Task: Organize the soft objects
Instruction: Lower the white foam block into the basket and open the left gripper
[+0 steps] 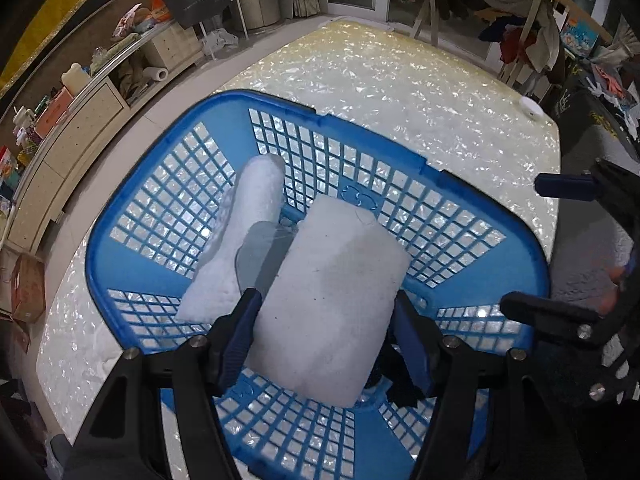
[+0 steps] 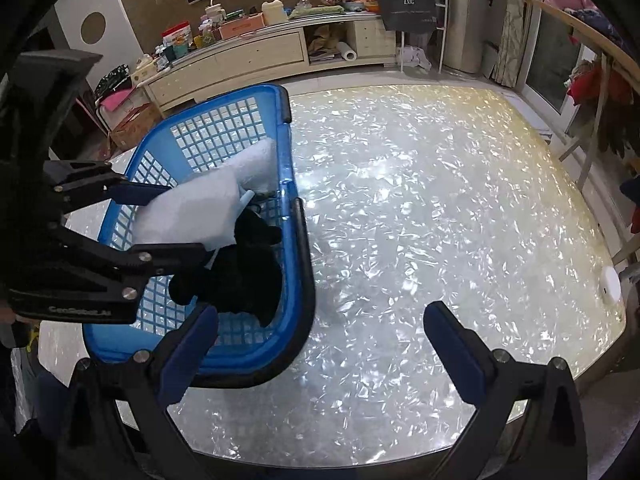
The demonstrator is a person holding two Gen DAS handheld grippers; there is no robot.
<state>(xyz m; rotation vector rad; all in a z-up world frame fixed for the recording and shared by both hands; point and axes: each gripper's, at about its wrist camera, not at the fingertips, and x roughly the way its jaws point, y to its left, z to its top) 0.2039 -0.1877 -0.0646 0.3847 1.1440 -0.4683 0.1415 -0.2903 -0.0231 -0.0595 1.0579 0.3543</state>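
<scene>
Over the blue basket (image 1: 120, 216), white foam pad (image 1: 336, 300) clamped between left tongs (image 1: 324, 344); beside the basket, right tongs (image 2: 320, 344) apart, holding nothing, above the tabletop (image 2: 440, 200).

A lived-in home, likely a living room. Ahead of the tool lies a shiny pearl-patterned table (image 2: 420, 200); beyond it, a long cream sideboard (image 2: 256, 56) crowded with boxes and bottles, a paper roll (image 2: 347, 55) on its shelf. A shopping bag (image 2: 408, 8) hangs on a white rack. To the right, clothes (image 1: 532, 36) drape over a wooden rack by glass doors.
</scene>
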